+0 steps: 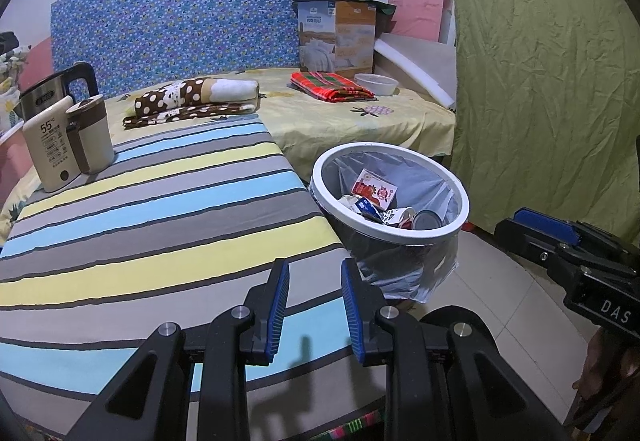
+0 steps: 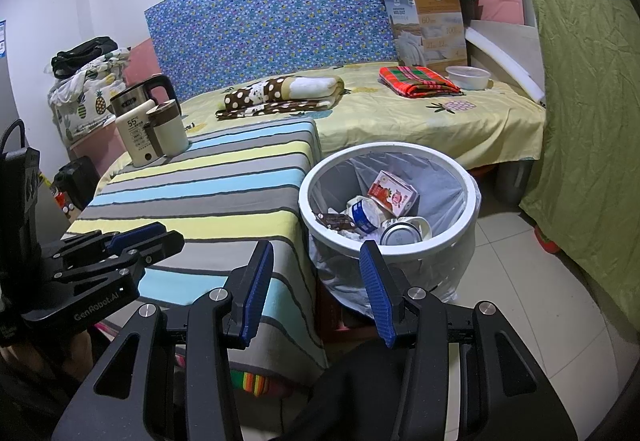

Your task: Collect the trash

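Your left gripper [image 1: 314, 273] and right gripper [image 2: 316, 257]: both parted, empty. White round lined trash bin [image 2: 464, 237]: holds cartons, cups, beside striped-cloth bench [image 2: 224, 177].

We are in a bedroom at home: a bed [image 2: 460, 121] under a yellow sheet with folded blankets [image 2: 280, 95], a patterned headboard [image 2: 280, 21] at the far wall, a kettle [image 2: 138, 97] at the left, tiled floor [image 2: 540, 281].
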`<state>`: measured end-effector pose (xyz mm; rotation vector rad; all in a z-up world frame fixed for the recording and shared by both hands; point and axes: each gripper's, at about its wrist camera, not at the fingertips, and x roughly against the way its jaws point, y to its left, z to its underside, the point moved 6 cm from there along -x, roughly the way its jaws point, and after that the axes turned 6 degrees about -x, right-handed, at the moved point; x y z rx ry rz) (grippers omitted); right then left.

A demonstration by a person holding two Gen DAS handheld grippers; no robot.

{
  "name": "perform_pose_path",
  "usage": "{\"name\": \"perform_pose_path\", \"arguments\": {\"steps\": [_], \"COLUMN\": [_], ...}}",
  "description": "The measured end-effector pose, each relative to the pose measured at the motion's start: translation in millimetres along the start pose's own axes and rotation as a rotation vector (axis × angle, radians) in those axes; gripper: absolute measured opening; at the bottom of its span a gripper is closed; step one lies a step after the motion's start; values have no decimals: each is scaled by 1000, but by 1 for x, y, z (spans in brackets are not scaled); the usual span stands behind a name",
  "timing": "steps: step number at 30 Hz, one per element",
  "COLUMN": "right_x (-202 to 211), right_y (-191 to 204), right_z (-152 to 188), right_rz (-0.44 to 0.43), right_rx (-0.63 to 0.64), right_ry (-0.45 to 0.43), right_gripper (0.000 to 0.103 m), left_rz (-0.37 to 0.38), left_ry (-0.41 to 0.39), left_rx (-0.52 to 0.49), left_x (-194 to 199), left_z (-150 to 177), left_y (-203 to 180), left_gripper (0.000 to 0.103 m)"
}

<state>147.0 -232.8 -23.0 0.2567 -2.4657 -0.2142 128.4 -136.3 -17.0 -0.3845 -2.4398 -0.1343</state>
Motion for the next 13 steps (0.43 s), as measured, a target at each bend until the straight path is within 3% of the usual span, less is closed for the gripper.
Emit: {"name": "perform_pose_path", "arguments": {"steps": [13], "right_x": [0], "right_y": [-1], "right_z": [0], "right_rz": [1], "right_rx": [-3], "right_ry": [0], "right_gripper": [47], "left_rz": [8], "left_ry": [3], "left_rx": [-17], "left_x": [-3], "left_z": [0], "left_y": [-5], "left_gripper": [27]}}
